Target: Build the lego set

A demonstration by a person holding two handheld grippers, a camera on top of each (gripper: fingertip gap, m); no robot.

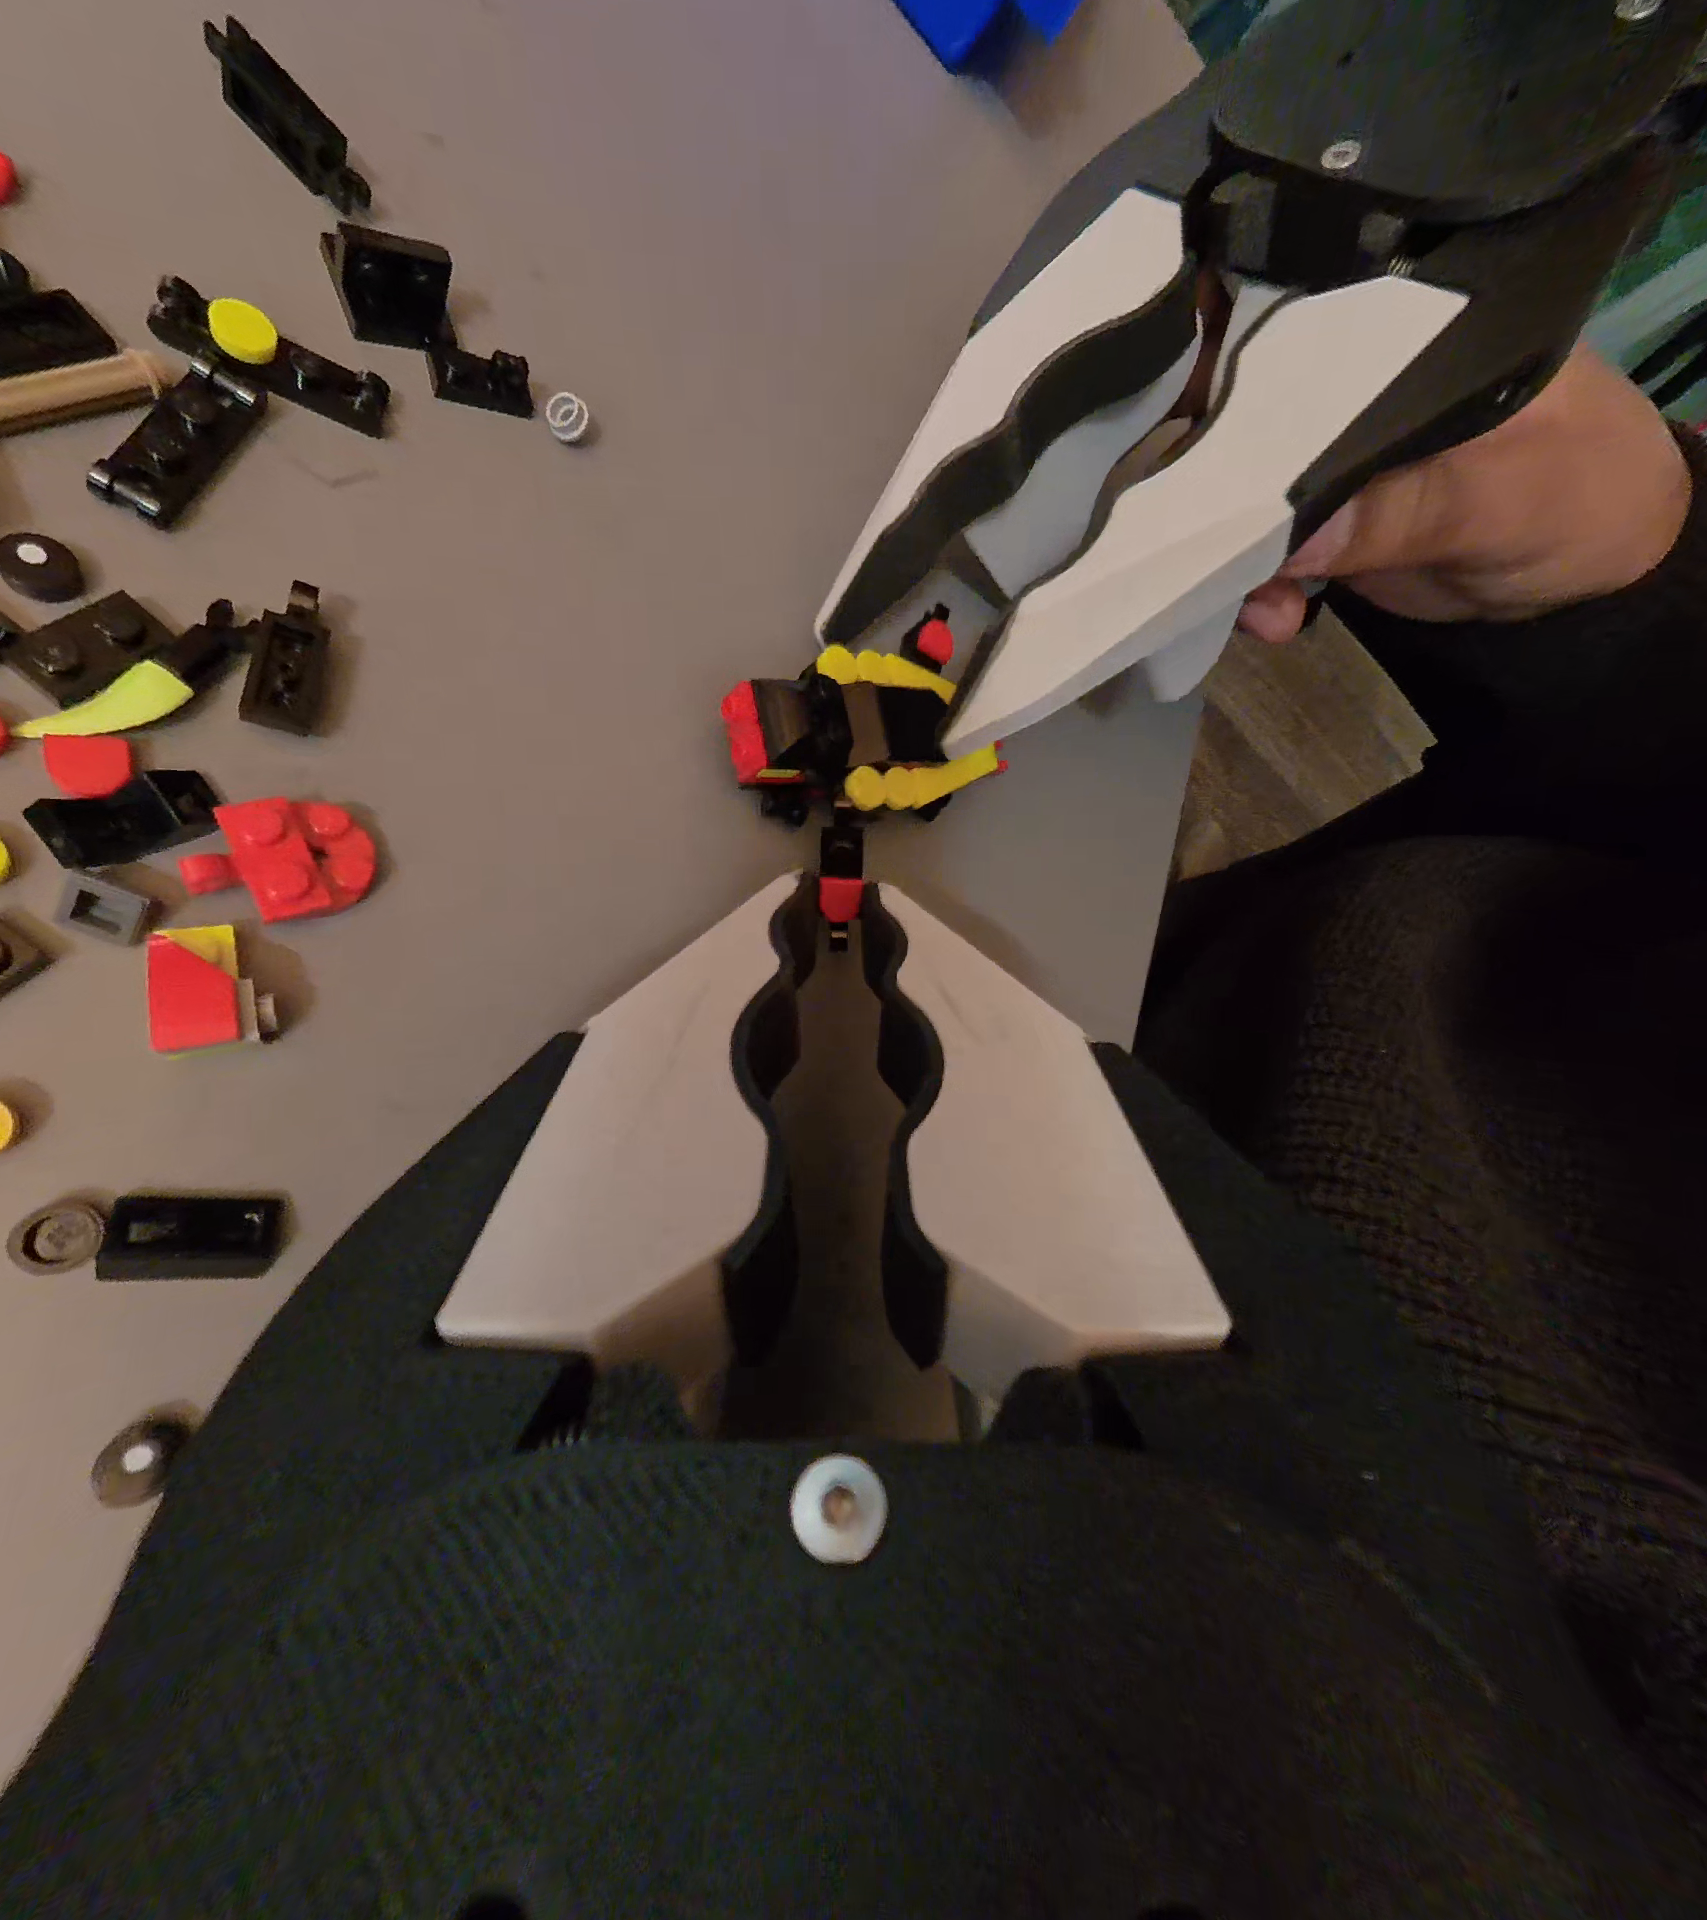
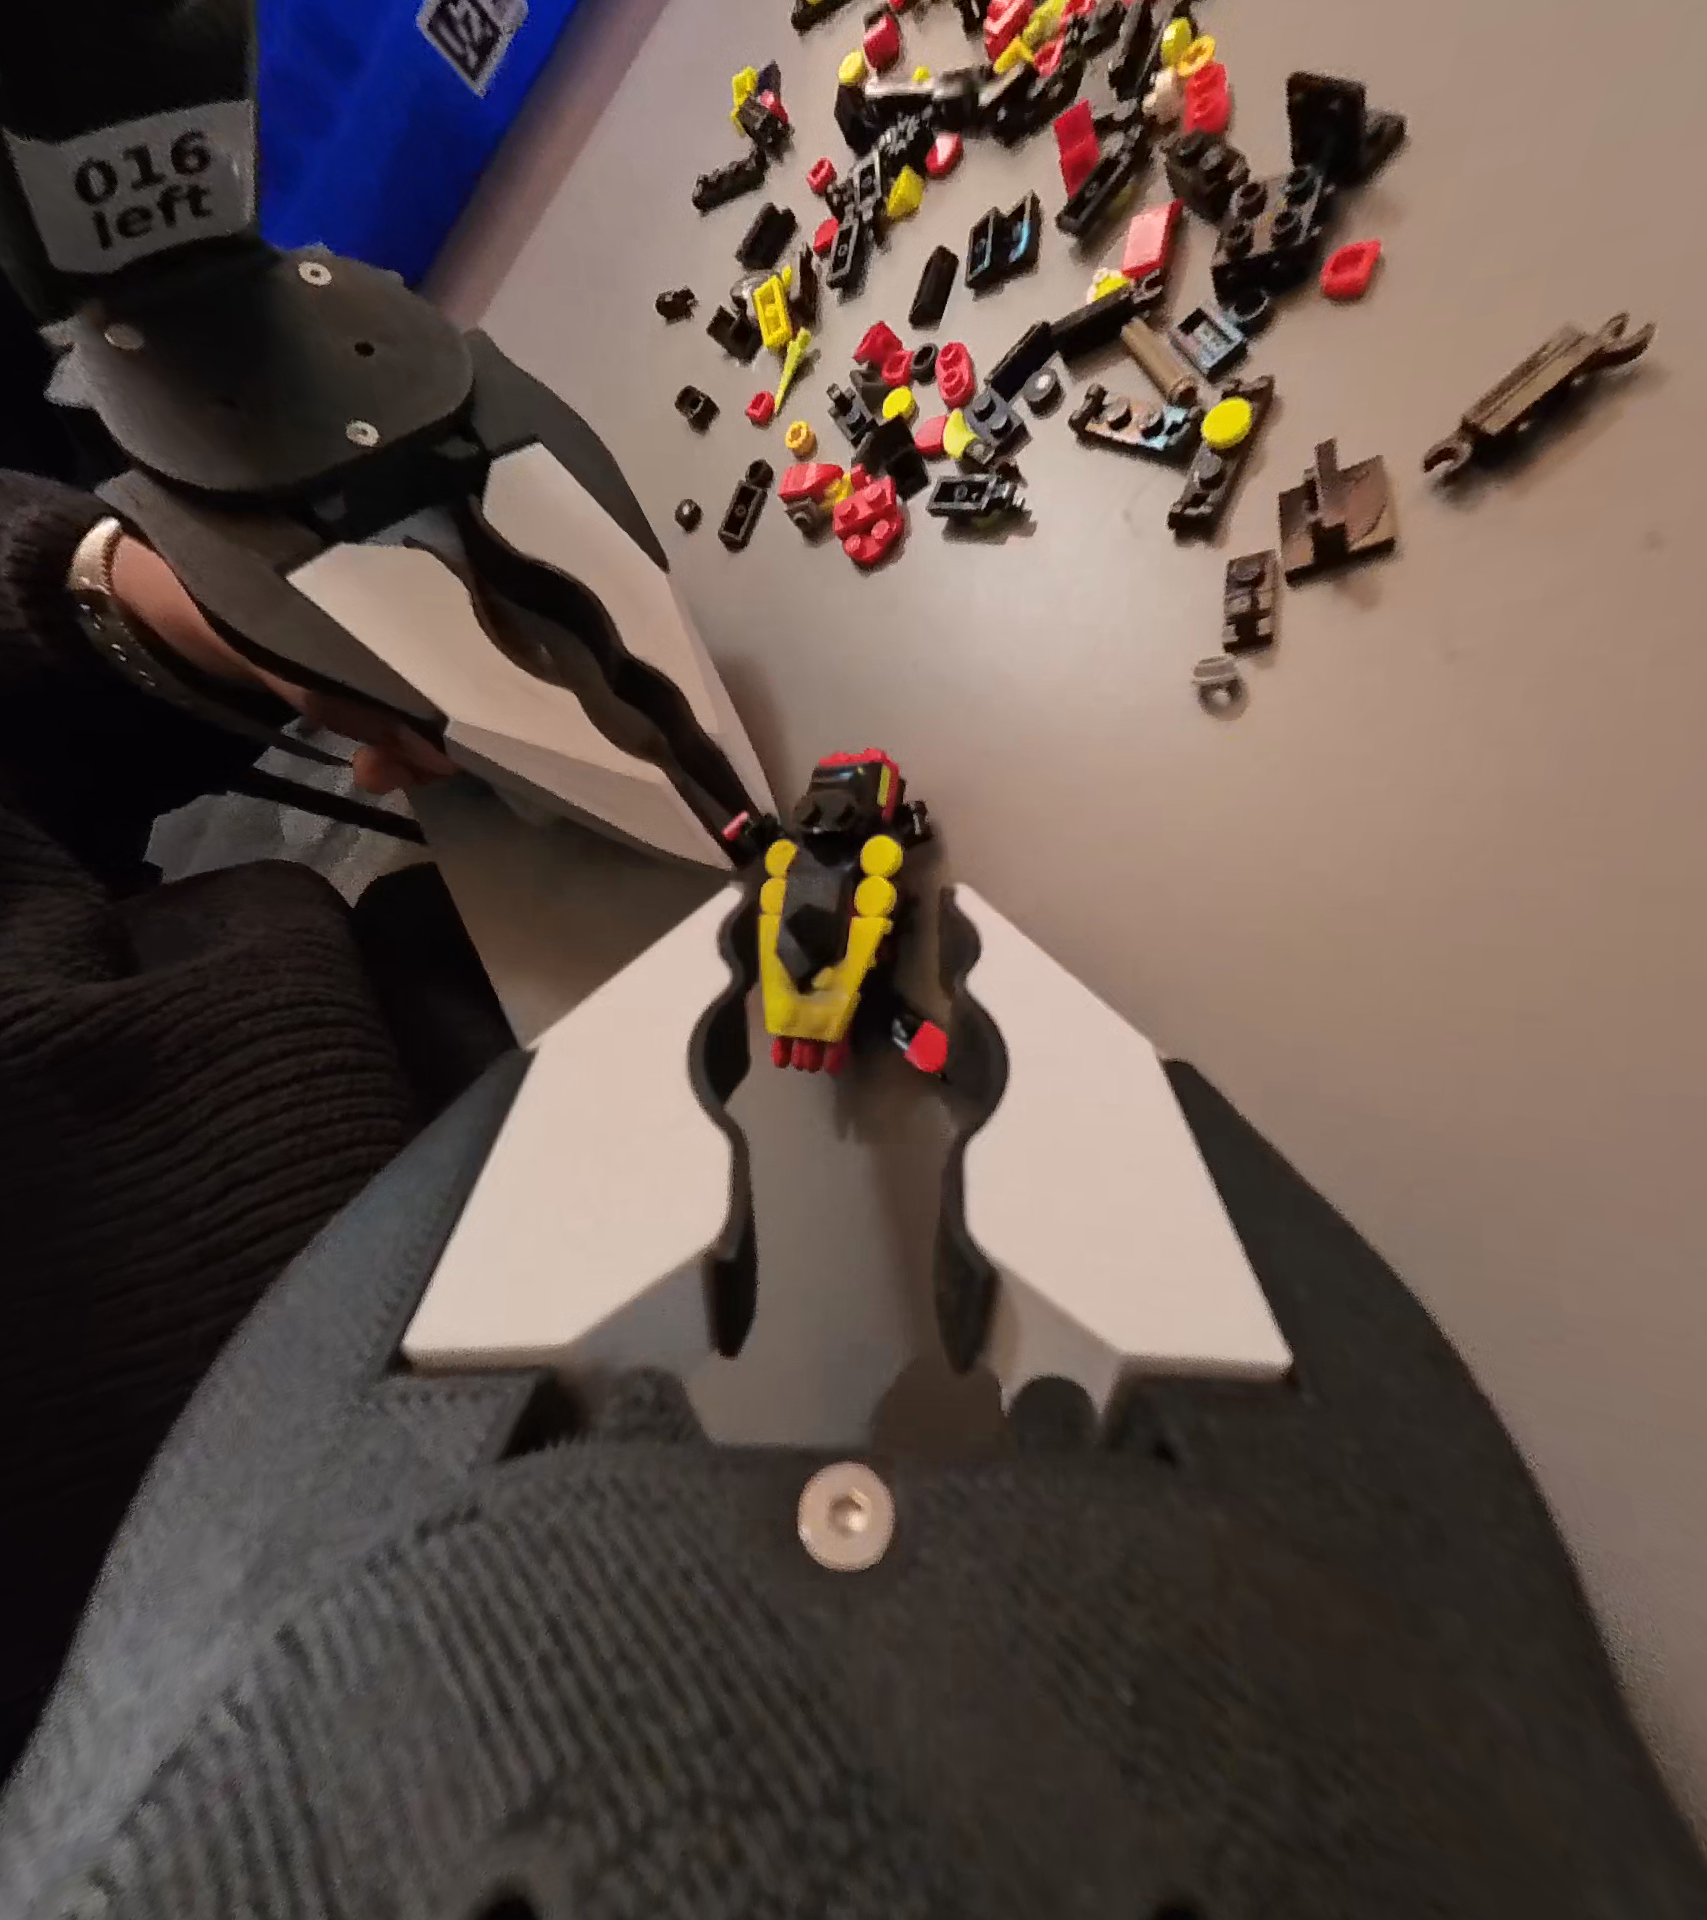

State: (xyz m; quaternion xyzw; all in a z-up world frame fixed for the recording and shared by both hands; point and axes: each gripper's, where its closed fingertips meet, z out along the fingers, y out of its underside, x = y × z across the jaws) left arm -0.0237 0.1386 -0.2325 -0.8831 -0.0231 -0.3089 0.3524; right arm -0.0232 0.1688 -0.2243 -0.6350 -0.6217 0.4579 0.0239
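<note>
- Left gripper (image 1: 838, 914): jaws narrow, pinching a red-and-black limb of brick model (image 1: 854, 727).
- Right gripper (image 2: 833, 935): jaws straddling the model's body; contact unclear.
- Loose bricks (image 2: 984, 312): well beyond, on surface (image 2: 1348, 935).

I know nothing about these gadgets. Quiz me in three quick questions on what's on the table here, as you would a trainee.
1. What sits between the fingertips of the left tool?
A. a loose yellow disc
B. a small red-and-black stub sticking out of the brick model
C. a grey ring

2. True or false: the loose bricks are sorted into a blue box.

3. Fill in: the rows of round studs along the model's two sides are ___.

Key: 1 B. 2 False: they lie scattered on the grey table. 3 yellow.
</note>
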